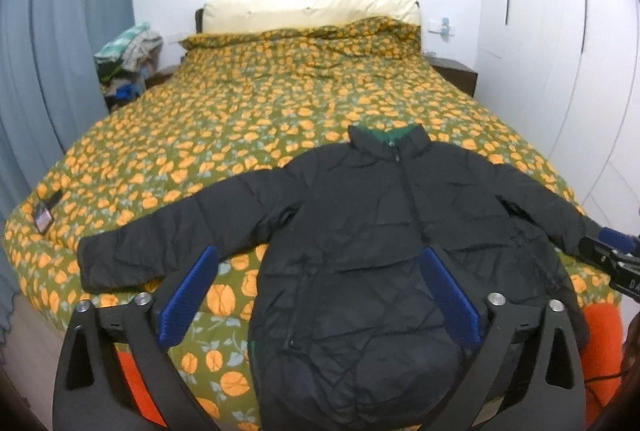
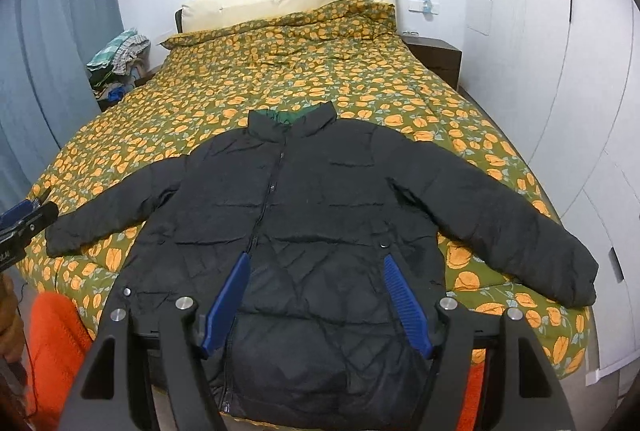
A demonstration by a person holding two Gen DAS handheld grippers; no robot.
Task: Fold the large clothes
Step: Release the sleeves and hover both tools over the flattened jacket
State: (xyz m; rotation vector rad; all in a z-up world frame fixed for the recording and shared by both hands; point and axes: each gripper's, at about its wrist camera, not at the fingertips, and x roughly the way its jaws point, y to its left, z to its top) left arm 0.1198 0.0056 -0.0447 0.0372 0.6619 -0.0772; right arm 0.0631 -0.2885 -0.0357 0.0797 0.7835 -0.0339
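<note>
Lying flat: jacket on bed

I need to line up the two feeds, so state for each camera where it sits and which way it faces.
Left wrist: rides the left claw, looks down the bed towards the pillows; its open blue fingers frame the black jacket, and the right claw pokes in at the right edge.
Right wrist: rides the right claw, same heading, fingers open over the jacket's hem; the left claw shows at the left edge.
Shared: jacket spread flat, collar far, floral bed, pillows.
</note>
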